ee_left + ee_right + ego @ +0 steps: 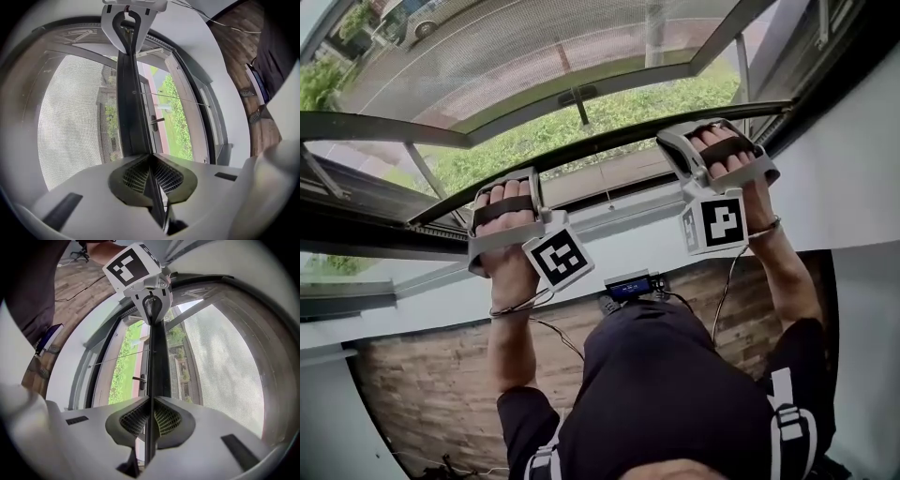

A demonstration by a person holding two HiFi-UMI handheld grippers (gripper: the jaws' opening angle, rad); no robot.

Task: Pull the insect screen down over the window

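Above my head, both my arms are stretched up, palms to the glass. My left hand-held gripper (151, 161) and right hand-held gripper (151, 404) each pinch tight the dark bottom bar (127, 108) of the insect screen (70, 122), pulled partly down.

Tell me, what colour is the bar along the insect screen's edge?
The bar is dark grey, nearly black; clearest in the left gripper view.

Wood-plank floor (431, 394) — dark cable tangle (445, 462) at edge.
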